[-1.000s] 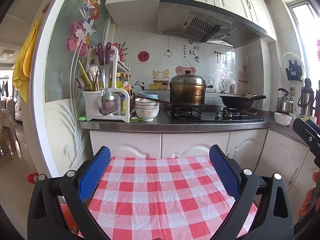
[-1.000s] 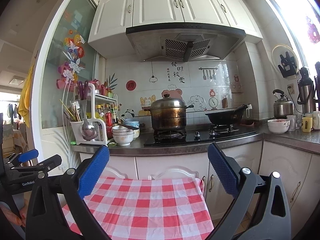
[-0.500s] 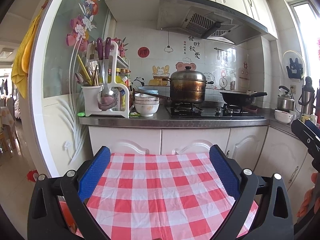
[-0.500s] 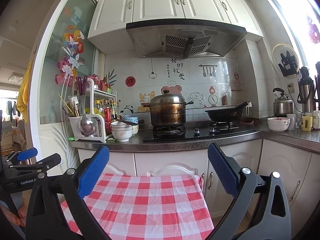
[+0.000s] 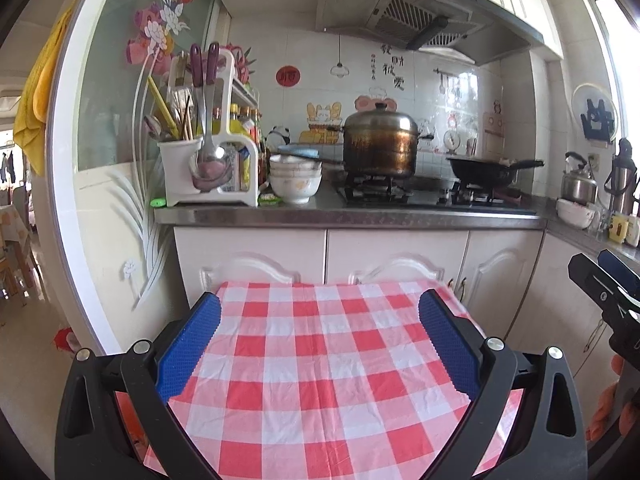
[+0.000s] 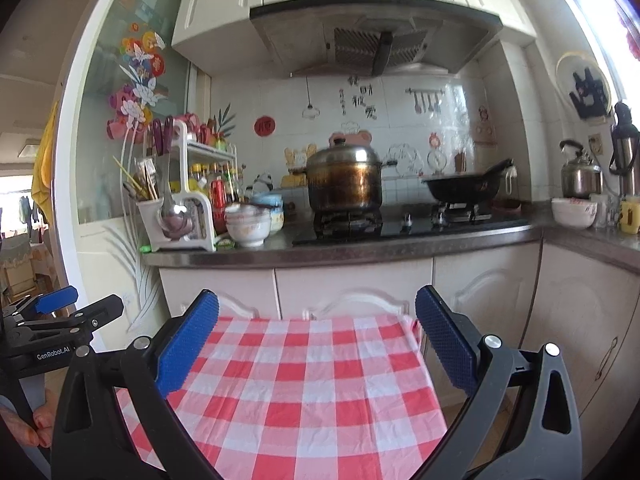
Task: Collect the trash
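Observation:
My left gripper hangs open over a table under a red-and-white checked cloth, with nothing between its blue pads. My right gripper is open too, over the right part of the same cloth. Each gripper shows in the other's view: the left gripper at the left edge, the right gripper at the right edge. A small green packet lies on the steel counter beside stacked bowls. A second small green item sits at the counter's left end.
Behind the table run white cabinets with a gas hob, a steel pot and a black wok. A white utensil rack stands at the left. A kettle and a white bowl sit at the right. A glass partition bounds the left side.
Both views have tipped downward a little: the counter and the table's far edge sit higher in frame and more cloth shows. Both grippers stay open.

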A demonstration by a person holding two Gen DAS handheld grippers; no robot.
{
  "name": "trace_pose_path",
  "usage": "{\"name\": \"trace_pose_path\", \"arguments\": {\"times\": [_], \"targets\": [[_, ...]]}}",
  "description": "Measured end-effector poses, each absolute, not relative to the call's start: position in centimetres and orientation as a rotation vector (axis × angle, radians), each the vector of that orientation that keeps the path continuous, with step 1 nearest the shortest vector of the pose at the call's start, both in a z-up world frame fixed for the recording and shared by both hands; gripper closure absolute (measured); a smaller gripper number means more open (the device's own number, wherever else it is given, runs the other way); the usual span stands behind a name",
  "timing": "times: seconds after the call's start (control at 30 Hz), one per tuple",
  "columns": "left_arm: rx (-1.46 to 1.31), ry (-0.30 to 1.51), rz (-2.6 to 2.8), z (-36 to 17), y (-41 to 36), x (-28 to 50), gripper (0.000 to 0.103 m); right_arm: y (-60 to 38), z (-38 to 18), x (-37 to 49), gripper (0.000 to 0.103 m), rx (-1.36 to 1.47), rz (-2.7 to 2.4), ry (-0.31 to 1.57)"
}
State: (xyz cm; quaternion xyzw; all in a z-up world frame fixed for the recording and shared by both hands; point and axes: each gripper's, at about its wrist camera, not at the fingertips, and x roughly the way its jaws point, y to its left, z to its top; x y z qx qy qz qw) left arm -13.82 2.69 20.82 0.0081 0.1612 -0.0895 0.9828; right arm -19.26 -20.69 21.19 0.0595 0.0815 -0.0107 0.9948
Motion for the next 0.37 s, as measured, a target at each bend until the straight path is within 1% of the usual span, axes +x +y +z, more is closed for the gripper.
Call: {"name": "trace_pose_path", "arguments": {"times": [0.1, 0.23, 0.37], "targets": [[0.022, 0.386, -0.162, 18.8, 2.5, -12.5, 0.005, -21.2, 19.1, -17.5, 0.004, 0.148, -0.011, 0.235], [0.052, 0.513, -0.111, 13.6, 1.6, -9.8, 0.005, -22.2, 14.9, -14.0, 0.004, 0.2, -0.012, 0.378], [0.026, 0.642, -0.088, 8.7, 0.7, -7.3, 0.005, -22.7, 9.6, -10.5, 0.004, 0.187, -0.064, 0.549]]}}
